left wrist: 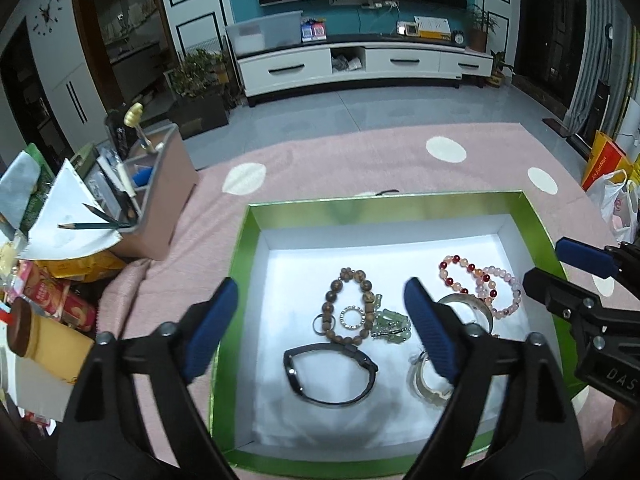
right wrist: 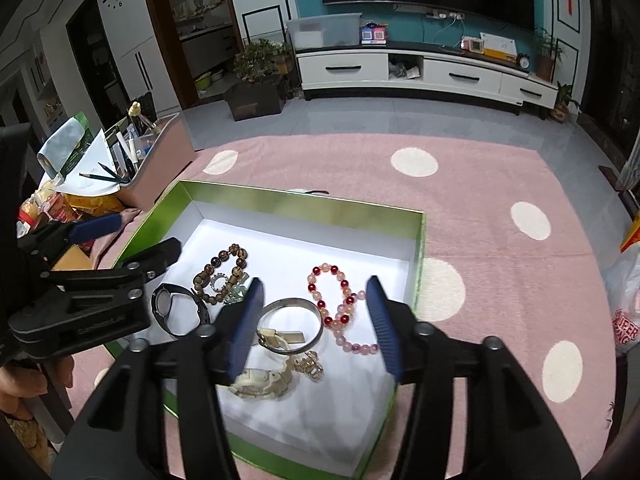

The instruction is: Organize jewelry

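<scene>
A green box [left wrist: 240, 264] with a white floor lies on the pink cloth. In it lie a brown wooden bead bracelet [left wrist: 334, 292], a black watch [left wrist: 332, 372], a silver bangle [right wrist: 296, 304], a red and pink bead bracelet [right wrist: 320, 288], a pale pink bead bracelet [right wrist: 356, 346] and a cream watch [right wrist: 260, 384]. My left gripper [left wrist: 319, 286] hangs open above the brown bracelet and the black watch, holding nothing. My right gripper [right wrist: 315, 281] is open over the bangle and the red bracelet, with nothing between its pads.
A pink cloth with white dots [right wrist: 500, 280] covers the surface. At the left stand a brown organiser with pencils [left wrist: 160, 200], snack packets [left wrist: 52, 296] and a yellow jar [left wrist: 44, 344]. A white plastic bag [left wrist: 616, 204] lies at the right edge.
</scene>
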Action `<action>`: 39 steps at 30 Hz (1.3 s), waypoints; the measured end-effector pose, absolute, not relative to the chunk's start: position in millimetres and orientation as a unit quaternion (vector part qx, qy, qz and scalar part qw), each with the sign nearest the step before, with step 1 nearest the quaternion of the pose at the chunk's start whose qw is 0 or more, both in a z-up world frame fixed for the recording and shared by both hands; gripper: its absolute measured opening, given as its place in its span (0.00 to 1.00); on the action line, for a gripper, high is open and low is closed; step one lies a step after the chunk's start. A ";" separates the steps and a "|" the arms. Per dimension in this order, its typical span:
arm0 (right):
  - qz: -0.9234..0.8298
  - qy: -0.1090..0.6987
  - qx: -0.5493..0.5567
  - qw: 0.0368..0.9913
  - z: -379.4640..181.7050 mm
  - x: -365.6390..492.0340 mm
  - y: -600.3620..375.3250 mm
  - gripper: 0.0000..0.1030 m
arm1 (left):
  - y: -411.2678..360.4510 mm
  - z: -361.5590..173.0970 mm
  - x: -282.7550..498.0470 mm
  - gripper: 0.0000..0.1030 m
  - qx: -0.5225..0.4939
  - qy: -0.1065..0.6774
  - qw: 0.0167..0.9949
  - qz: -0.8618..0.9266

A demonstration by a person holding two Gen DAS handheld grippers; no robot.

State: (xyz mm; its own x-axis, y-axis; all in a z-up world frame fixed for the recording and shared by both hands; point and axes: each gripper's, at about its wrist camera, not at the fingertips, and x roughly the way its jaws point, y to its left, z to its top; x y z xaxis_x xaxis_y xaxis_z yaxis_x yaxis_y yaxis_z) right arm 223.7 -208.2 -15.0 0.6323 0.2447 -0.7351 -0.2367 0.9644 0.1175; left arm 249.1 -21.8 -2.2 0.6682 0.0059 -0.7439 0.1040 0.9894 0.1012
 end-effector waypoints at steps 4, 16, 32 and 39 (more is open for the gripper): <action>0.121 0.401 0.000 0.908 -8.5 215.5 -211.5 0.67 | -18.8 6.8 239.6 0.91 0.069 0.397 0.915 -0.024; 0.094 0.391 -0.007 0.916 6.3 191.7 -220.3 0.95 | -14.9 32.2 215.5 0.98 0.065 0.374 0.925 -0.022; 0.076 0.382 -0.031 0.920 24.4 172.0 -213.6 0.99 | -13.2 65.6 187.8 0.98 0.048 0.362 0.931 -0.021; 0.076 0.382 -0.037 0.920 30.1 165.8 -206.8 0.99 | -8.6 68.1 183.4 0.98 0.034 0.386 0.922 -0.021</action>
State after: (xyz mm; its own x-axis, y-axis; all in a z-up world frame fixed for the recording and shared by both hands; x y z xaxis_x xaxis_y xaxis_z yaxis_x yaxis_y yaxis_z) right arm 165.8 -206.8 30.1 0.6969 0.1113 -0.7085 -0.1675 0.9858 -0.0099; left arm 183.4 -8.6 68.1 0.7013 -0.0116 -0.7127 0.0642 0.9968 0.0470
